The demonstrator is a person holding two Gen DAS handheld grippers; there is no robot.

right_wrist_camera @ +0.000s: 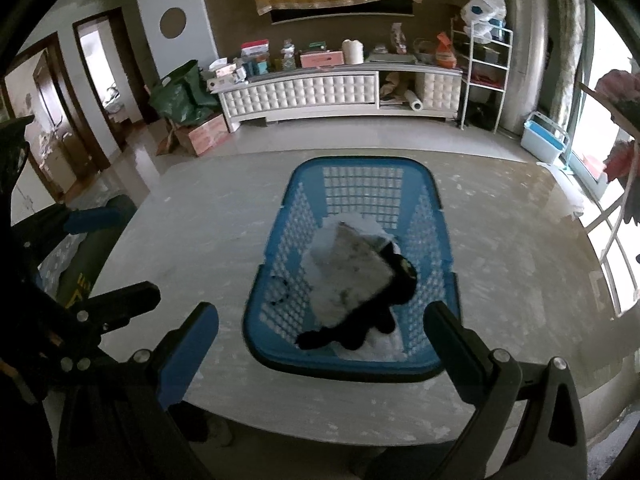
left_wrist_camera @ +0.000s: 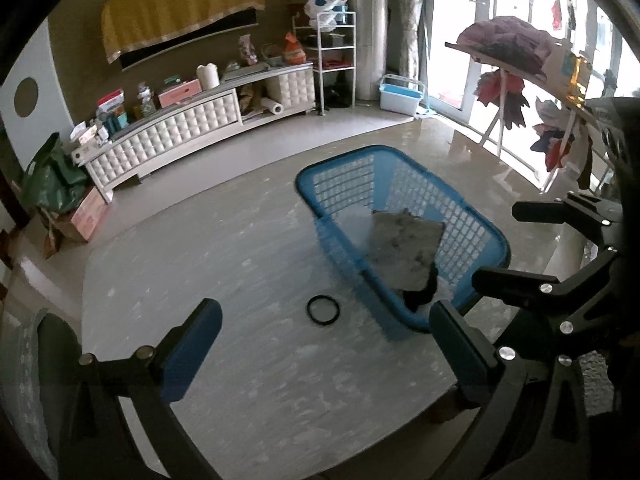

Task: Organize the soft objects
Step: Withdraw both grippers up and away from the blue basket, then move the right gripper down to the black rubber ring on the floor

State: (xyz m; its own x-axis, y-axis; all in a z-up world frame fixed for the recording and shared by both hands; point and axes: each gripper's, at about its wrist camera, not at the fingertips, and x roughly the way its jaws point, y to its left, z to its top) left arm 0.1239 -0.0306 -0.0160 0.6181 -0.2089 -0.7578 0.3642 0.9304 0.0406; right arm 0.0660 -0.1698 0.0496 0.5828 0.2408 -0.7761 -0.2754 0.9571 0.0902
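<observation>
A blue plastic laundry basket (left_wrist_camera: 472, 236) (right_wrist_camera: 280, 256) stands on the pale marble table (left_wrist_camera: 224, 272) (right_wrist_camera: 180, 240). In it lie a grey patterned cushion (left_wrist_camera: 404, 244) (right_wrist_camera: 356, 268), a black soft item (left_wrist_camera: 420, 294) (right_wrist_camera: 360, 328) and white cloth (right_wrist_camera: 384, 346). My left gripper (left_wrist_camera: 326, 344) is open and empty, above the table left of the basket. My right gripper (right_wrist_camera: 320, 342) is open and empty, over the basket's near rim. The right gripper's frame shows at the right edge of the left wrist view (left_wrist_camera: 560, 280).
A black ring (left_wrist_camera: 323, 309) lies on the table beside the basket. A white TV cabinet (left_wrist_camera: 180, 132) (right_wrist_camera: 340, 92) with clutter lines the far wall. A clothes rack (left_wrist_camera: 520, 80) stands by the window at right. A green bag (right_wrist_camera: 180, 96) sits on the floor.
</observation>
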